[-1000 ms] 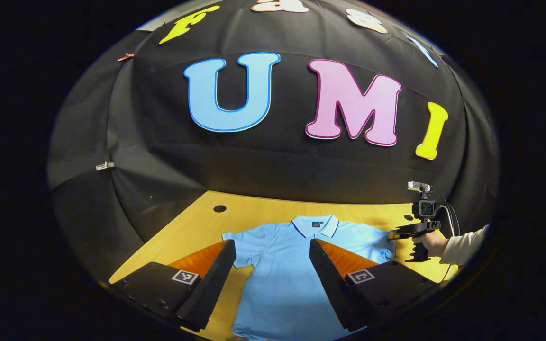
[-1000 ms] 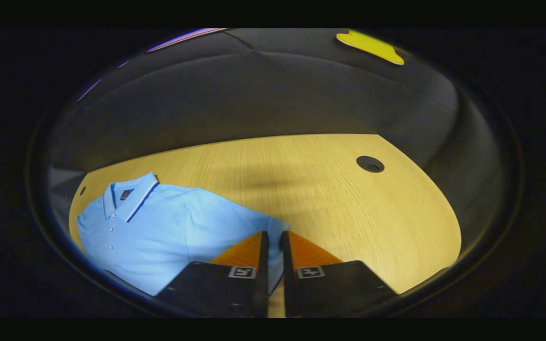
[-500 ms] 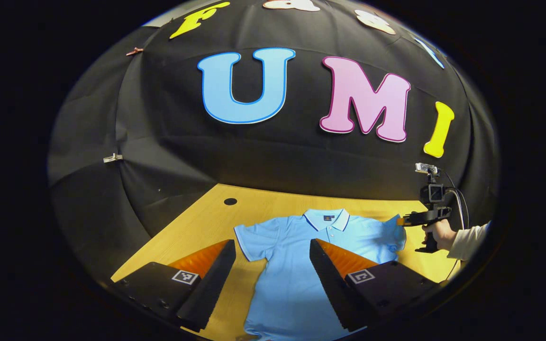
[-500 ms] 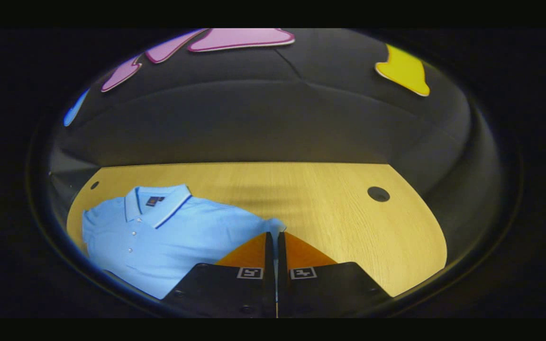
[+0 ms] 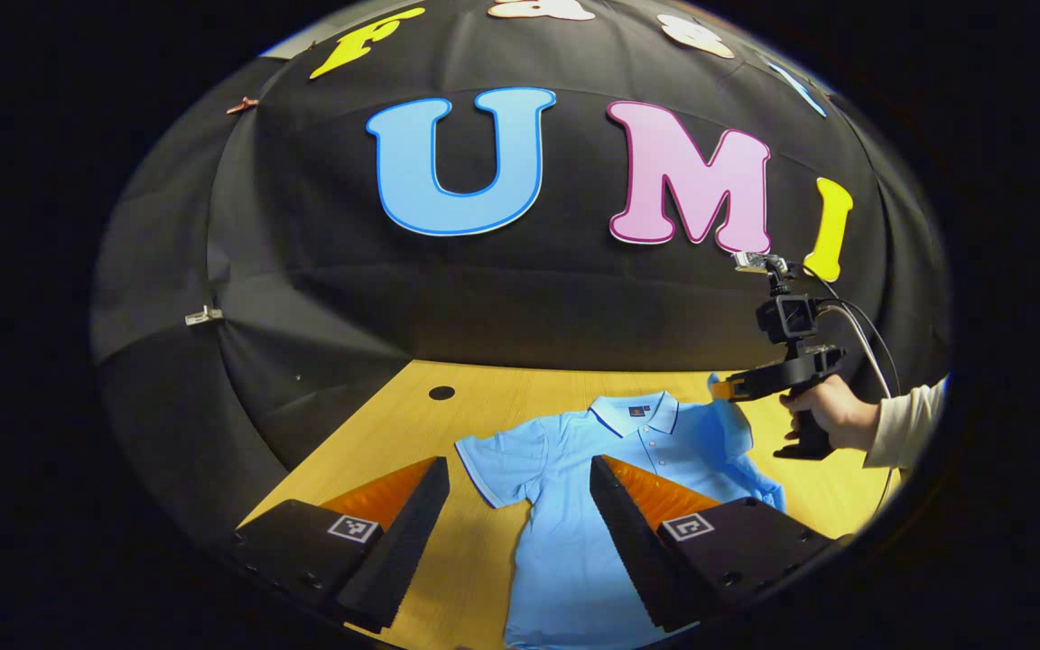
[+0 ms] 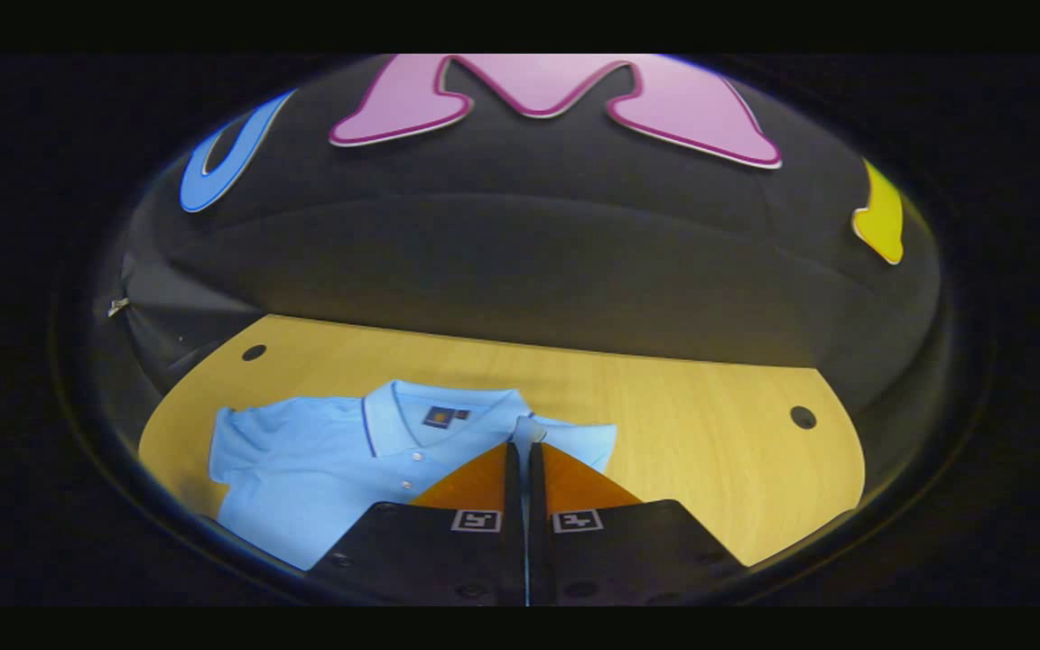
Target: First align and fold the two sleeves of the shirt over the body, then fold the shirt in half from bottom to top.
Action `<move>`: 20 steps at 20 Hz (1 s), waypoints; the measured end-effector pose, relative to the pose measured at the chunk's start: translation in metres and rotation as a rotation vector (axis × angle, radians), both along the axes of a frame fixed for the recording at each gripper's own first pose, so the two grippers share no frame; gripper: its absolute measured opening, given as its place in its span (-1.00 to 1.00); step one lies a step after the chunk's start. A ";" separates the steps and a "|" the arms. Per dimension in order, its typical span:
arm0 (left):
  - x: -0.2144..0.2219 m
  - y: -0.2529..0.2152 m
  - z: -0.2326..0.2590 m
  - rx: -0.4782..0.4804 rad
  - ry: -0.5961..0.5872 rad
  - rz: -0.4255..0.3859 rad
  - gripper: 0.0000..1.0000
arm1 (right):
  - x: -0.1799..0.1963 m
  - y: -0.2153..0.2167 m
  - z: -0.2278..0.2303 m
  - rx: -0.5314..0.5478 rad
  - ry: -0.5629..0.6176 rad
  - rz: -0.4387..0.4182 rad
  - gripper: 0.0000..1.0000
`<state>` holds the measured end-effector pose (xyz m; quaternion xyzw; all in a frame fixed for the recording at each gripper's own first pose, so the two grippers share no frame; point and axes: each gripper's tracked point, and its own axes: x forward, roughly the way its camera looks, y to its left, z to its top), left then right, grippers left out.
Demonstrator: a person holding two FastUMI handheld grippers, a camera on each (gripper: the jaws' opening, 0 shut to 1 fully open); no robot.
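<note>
A light blue polo shirt (image 5: 574, 533) lies face up on the wooden table (image 5: 376, 433), collar toward the wall. My left gripper (image 5: 517, 467) hovers open over the shirt's near left part, with the left sleeve (image 5: 506, 451) lying flat between its fingers. In the left gripper view, my right gripper (image 5: 720, 390) is held by a hand (image 5: 827, 417) at the right, raised above the table with the other sleeve (image 5: 726, 424) hanging from it. In the right gripper view, my right gripper (image 6: 524, 446) is shut on that sleeve's edge (image 6: 527, 428), close to the collar (image 6: 434, 411).
The table has round cable holes near its back corners (image 5: 441, 393) (image 6: 803, 417) (image 6: 254, 352). Bare wood lies right of the shirt (image 6: 719, 451). The black cloth wall stands close behind the table's far edge. A cable (image 5: 863, 338) trails from the right gripper.
My right gripper has closed fully on the sleeve's edge, lifted it off the table and carried it inward toward the collar. My left gripper stays open above the shirt.
</note>
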<state>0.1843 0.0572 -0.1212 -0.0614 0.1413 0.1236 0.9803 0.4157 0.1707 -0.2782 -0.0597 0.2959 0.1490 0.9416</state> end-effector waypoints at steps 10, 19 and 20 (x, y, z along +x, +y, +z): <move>0.083 0.065 -0.051 -0.119 0.051 0.023 0.93 | -0.054 -0.031 0.008 -0.096 -0.081 0.014 0.95; 0.195 0.110 -0.143 -0.123 0.255 0.077 0.92 | -0.132 -0.127 0.015 -0.014 -0.092 -0.085 0.97; 0.198 0.113 -0.154 -0.127 0.283 0.085 0.93 | -0.137 -0.135 0.013 -0.006 -0.093 -0.099 0.94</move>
